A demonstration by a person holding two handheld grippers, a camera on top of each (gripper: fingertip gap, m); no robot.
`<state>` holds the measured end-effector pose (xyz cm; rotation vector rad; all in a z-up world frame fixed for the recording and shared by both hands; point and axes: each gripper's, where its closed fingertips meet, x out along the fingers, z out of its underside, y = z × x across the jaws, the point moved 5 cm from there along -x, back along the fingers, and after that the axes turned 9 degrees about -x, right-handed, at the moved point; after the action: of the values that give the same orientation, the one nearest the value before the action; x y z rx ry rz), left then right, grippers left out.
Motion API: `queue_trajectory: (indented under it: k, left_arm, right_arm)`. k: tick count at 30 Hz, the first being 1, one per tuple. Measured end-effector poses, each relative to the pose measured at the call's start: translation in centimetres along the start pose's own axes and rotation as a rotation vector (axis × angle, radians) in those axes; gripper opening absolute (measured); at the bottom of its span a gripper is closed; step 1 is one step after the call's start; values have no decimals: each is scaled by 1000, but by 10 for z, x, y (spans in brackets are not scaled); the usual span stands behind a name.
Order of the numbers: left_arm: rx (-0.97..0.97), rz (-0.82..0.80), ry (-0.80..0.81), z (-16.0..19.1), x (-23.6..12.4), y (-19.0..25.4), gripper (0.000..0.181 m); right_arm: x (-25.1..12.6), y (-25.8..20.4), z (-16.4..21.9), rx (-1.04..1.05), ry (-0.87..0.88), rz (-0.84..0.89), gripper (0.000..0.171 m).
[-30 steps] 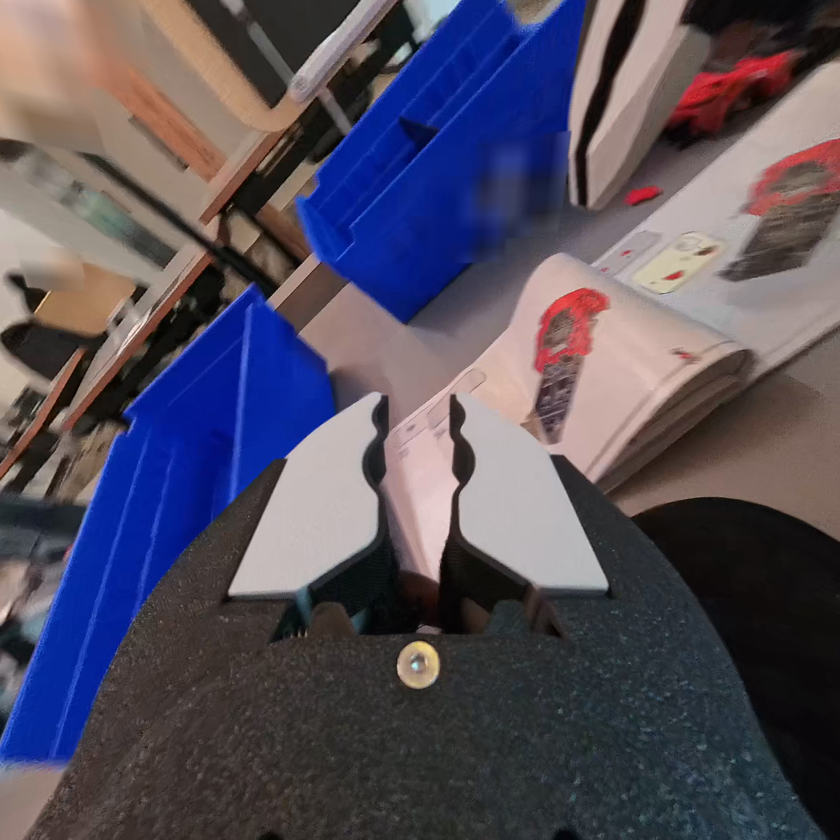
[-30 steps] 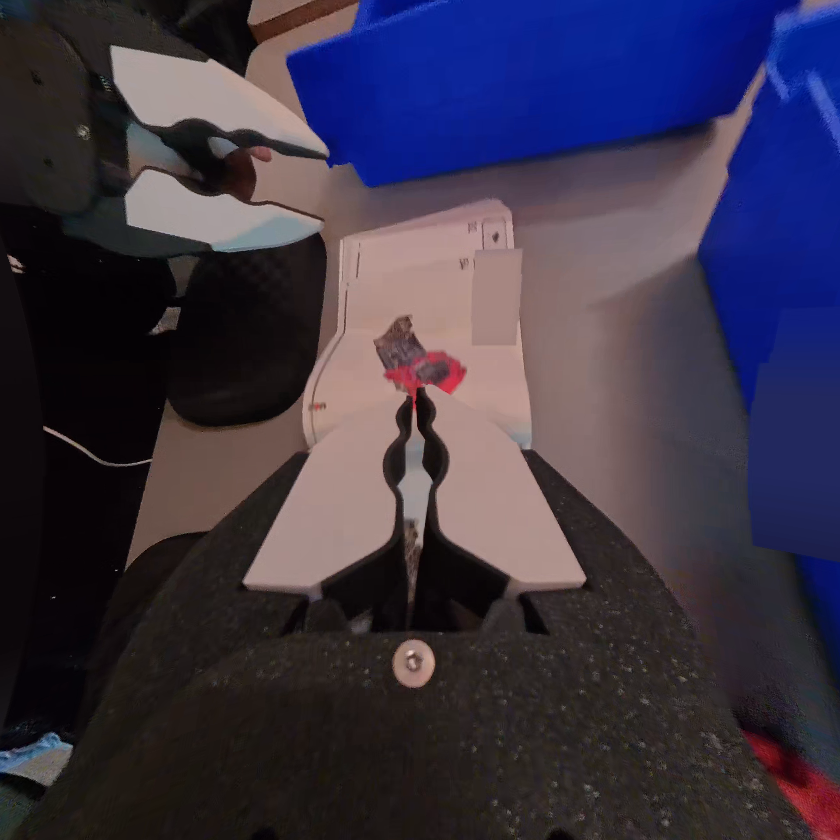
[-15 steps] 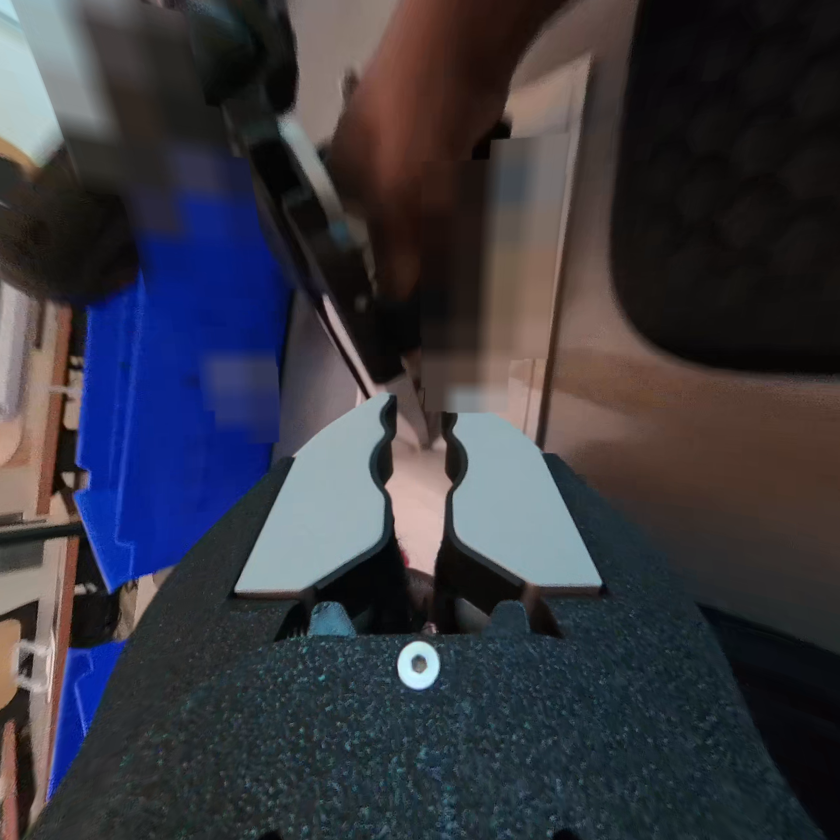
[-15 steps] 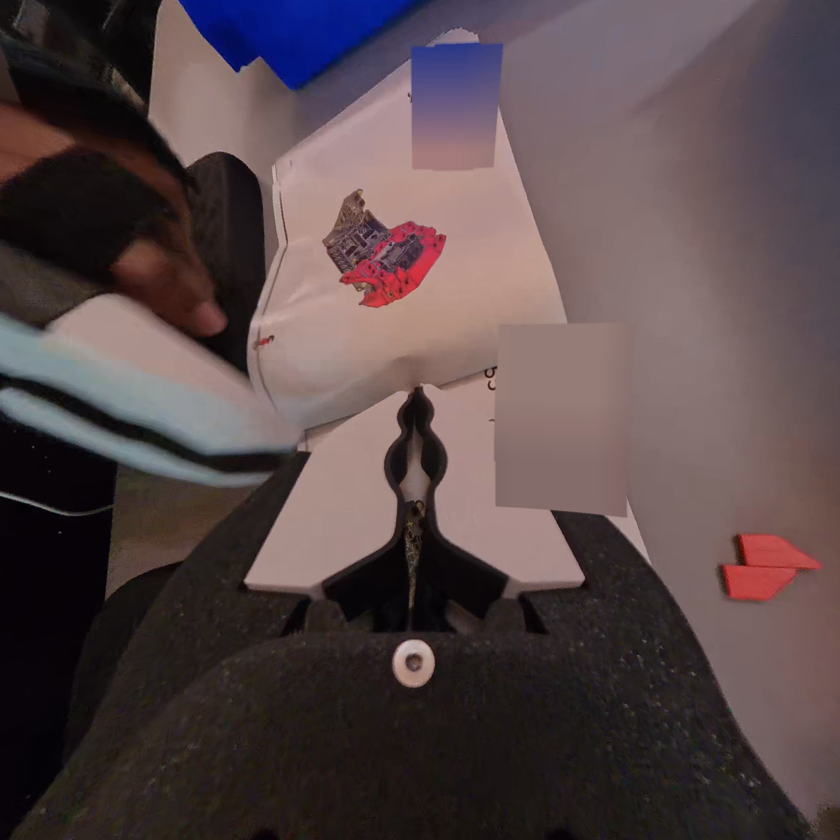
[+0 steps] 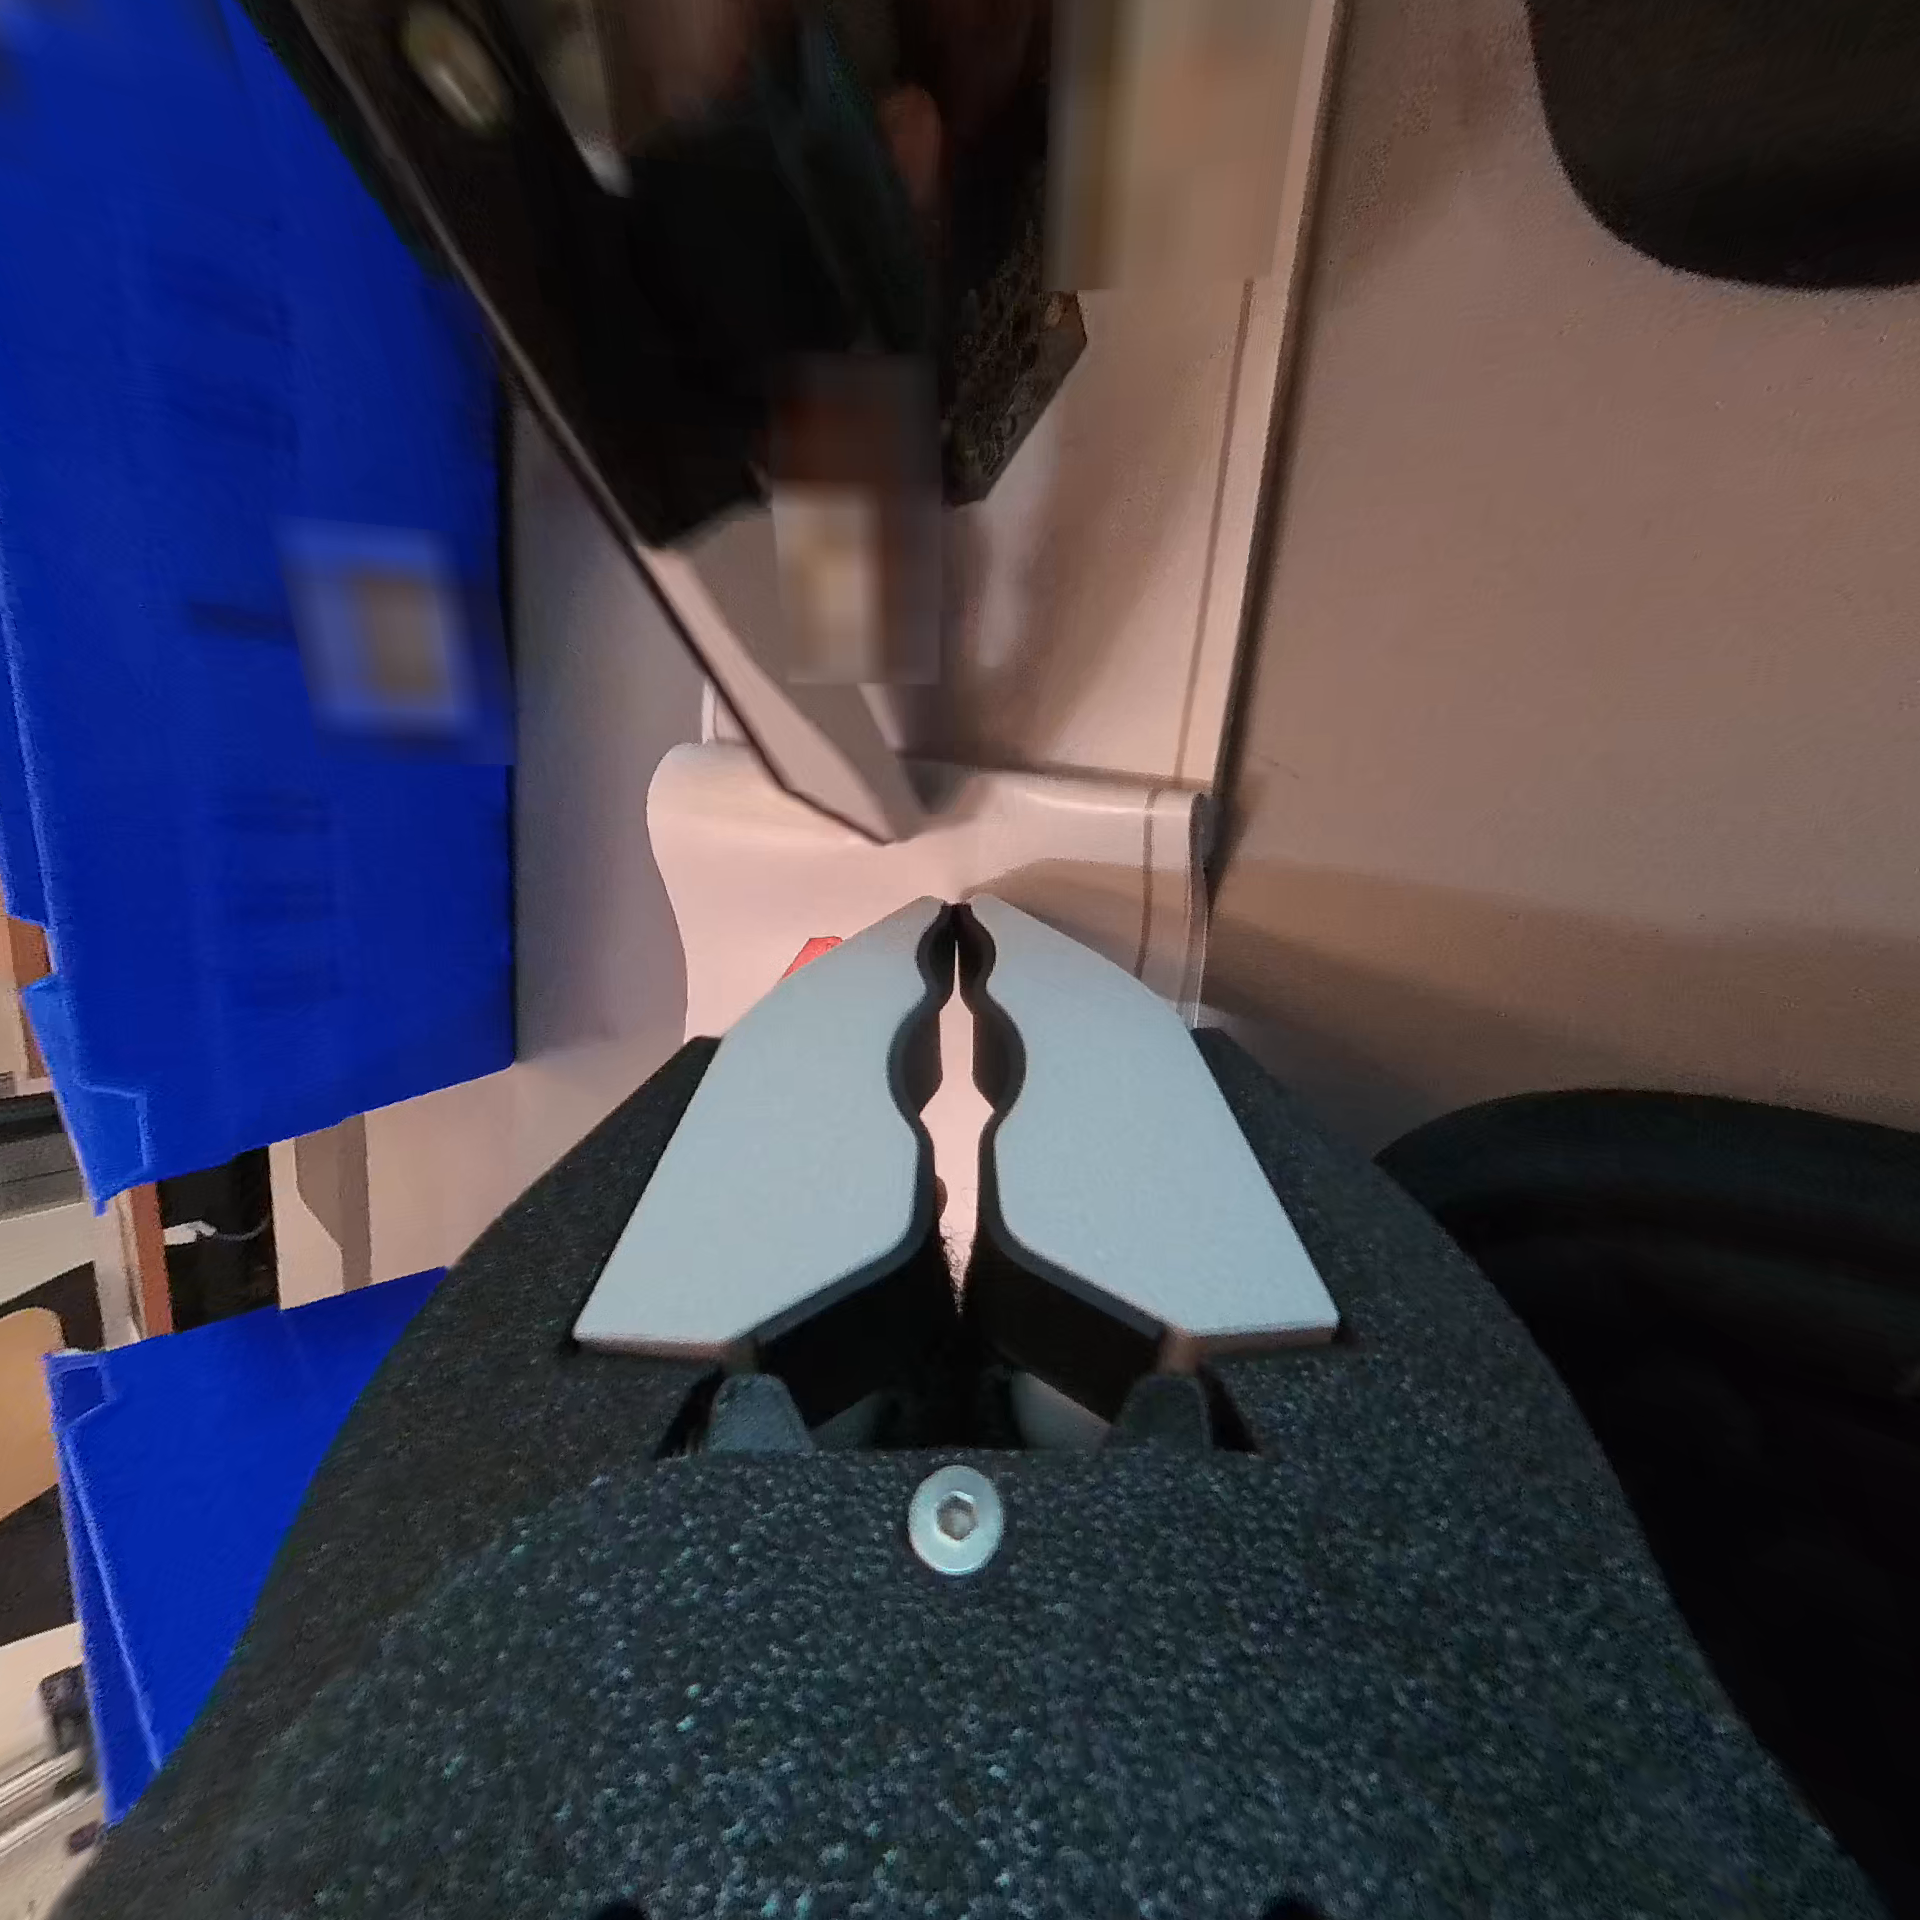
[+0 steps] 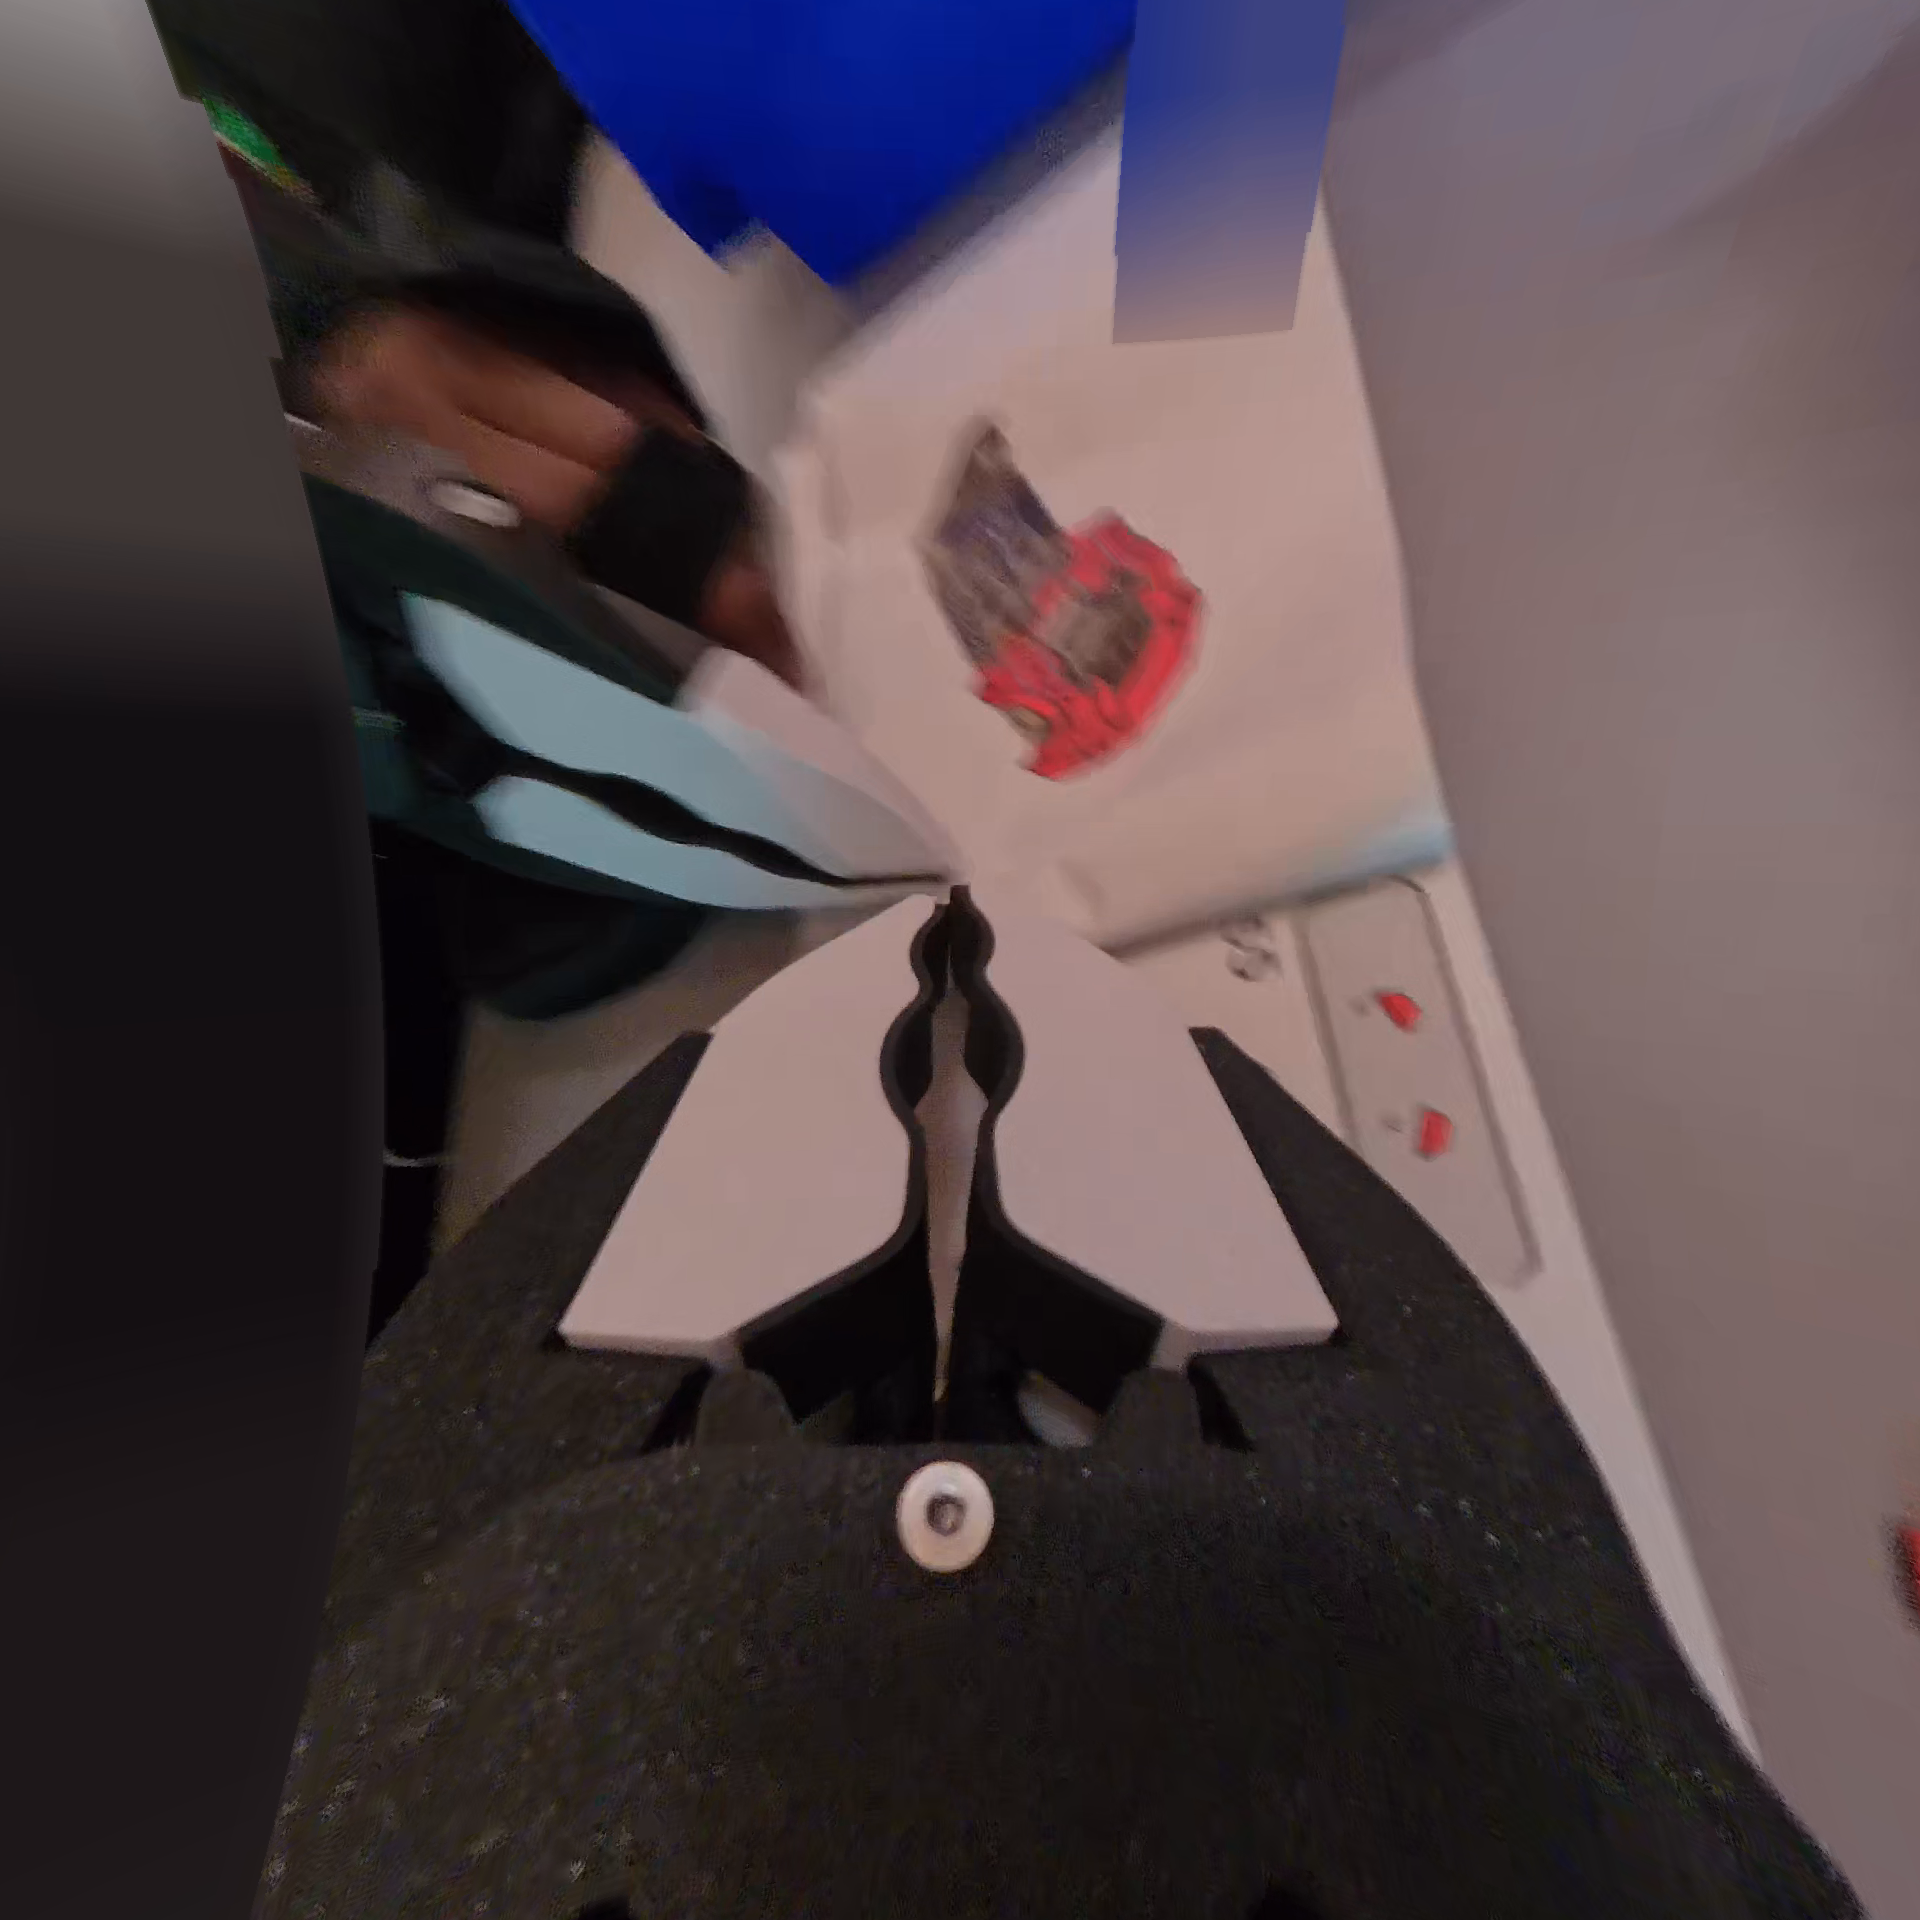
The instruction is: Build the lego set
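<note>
white manual page (image 6: 1039,831) pinched by both grippers' jaws; two blue bins (image 5: 239,623).

The right gripper (image 6: 957,902), grey-white fingers on a speckled black body, pinches the edge of a white instruction-booklet page (image 6: 1049,727) — its tips meet there. The left gripper (image 6: 894,868), pale and blurred, closes on the same edge from the left (a hand (image 6: 540,488) behind it). A blue plastic bin (image 6: 831,114) sits beyond.

No legible writing anywhere.
</note>
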<state>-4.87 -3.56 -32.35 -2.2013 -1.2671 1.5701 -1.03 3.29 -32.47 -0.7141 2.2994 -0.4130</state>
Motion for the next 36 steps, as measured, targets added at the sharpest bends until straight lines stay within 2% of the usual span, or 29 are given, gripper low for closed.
queue_trajectory:
  k: [5,8,9,11,14,20,26,31,32,33,34,35,36]
  left_arm:
    - [31,-26,-9,-5,-6,-3,2]
    - [54,-51,214,-37,-17,-5,3]
    - [58,-23,219,-40,-14,-2,1]
    - [55,48,57,-24,2,3,0]
    - [-53,108,59,-18,1,3,0]
    - [-67,88,64,-17,1,5,0]
    - [-93,56,88,-15,1,6,0]
    - [-185,94,147,-13,2,4,0]
    - [-216,120,160,-12,1,3,0]
    - [-241,136,162,-10,-3,0,0]
    - [-272,117,188,-11,-11,-8,0]
    - [-318,92,248,-13,-23,-18,19]
    - [-371,94,311,-15,-39,-29,20]
  right_arm:
    - [-2,10,0,121,24,-45,0]
    - [0,8,0,123,13,-73,0]
    - [0,8,0,129,12,-83,0]
    - [0,10,1,149,3,-86,0]
    - [-1,10,1,150,-1,-79,0]
    - [-13,43,-14,122,44,184,0]
    - [-10,54,-21,24,69,398,0]
    - [-8,50,-23,-93,58,460,0]
    - [-10,49,-24,-97,80,446,1]
    - [-11,48,-25,-97,94,434,17]
    - [-11,46,-25,-101,98,418,25]
    - [-10,44,-25,-113,100,403,28]
    - [-10,42,-25,-131,104,396,32]
